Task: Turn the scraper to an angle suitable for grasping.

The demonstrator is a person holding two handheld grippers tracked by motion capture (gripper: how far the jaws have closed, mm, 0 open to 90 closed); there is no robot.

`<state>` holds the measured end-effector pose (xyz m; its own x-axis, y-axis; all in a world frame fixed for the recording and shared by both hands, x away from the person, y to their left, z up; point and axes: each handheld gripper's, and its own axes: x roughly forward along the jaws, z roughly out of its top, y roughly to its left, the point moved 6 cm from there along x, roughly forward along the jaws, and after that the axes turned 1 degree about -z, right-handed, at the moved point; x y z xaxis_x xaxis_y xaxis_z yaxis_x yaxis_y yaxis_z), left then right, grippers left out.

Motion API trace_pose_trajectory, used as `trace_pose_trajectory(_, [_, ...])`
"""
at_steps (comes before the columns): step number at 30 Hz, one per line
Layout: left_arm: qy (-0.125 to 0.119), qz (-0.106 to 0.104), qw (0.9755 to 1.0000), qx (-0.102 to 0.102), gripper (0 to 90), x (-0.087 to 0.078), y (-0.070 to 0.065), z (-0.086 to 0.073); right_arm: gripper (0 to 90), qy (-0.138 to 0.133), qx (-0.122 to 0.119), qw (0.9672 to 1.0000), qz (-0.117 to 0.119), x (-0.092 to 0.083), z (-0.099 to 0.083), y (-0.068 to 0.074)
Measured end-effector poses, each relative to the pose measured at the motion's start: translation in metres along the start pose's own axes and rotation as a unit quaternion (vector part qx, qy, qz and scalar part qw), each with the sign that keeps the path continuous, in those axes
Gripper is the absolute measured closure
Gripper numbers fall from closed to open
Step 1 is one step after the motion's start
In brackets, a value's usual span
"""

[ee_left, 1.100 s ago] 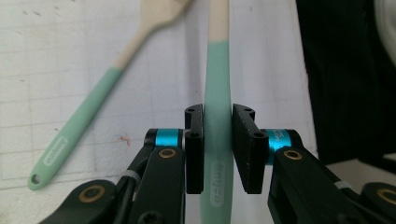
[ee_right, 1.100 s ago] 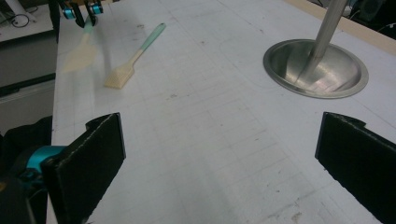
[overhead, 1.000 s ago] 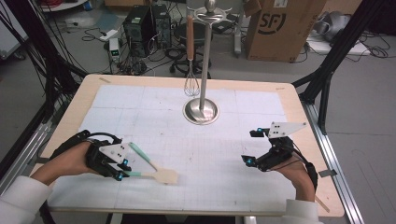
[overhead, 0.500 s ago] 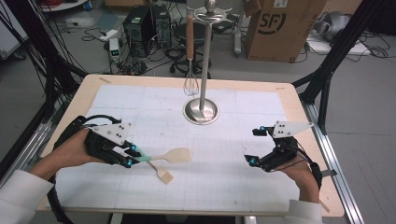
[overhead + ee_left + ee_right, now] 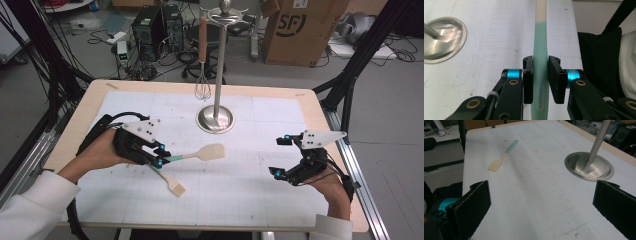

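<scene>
In the high view, the left tool [image 5: 159,155] is clamping the green handle of a spatula [image 5: 200,153] and holding it above the counter [image 5: 280,95]. The spatula's long axis is running nearly level across the picture, its pale blade pointing to the right, toward the right tool [image 5: 278,157], with the blade end a little farther up the picture than the handle. A brush [image 5: 167,179] with a green handle is lying on the counter just below the left tool, its bristle end pointing down and to the right. One steel stand [image 5: 215,118] is rising from the counter's middle, and one whisk [image 5: 202,60] is hanging from it. That is making one spatula, one brush, one whisk, one stand and two tools.

In the left gripper view, the left tool [image 5: 540,80] is pressing both pads on the spatula [image 5: 540,45], whose handle is running straight away between them, green near the pads and cream farther up.

In the right gripper view, the right tool [image 5: 541,205] is standing wide open with nothing between its pads, and the brush [image 5: 502,157] is lying well ahead.
</scene>
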<state>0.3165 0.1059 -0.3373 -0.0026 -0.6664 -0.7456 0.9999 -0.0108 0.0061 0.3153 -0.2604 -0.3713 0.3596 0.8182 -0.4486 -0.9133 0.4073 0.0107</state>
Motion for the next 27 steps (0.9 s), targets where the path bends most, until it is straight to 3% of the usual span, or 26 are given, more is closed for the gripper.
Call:
trace_pose_trajectory(7, [-0.011,-0.005,0.9999,-0.011,75.6,0.028,0.01,0.012,0.2,-0.007,-0.01,0.9999,-0.002,-0.009,0.002,0.002])
trace_pose_trajectory(13, [0.001,-0.016,0.9999,-0.006,75.6,0.051,0.012,0.014,0.2,-0.008,-0.014,0.9999,0.001,-0.012,0.002,0.004])
trace_pose_trajectory(27, [-0.006,-0.029,0.9995,-0.005,75.6,0.107,0.018,0.019,0.2,-0.013,-0.016,0.9998,-0.001,-0.015,0.003,0.005])
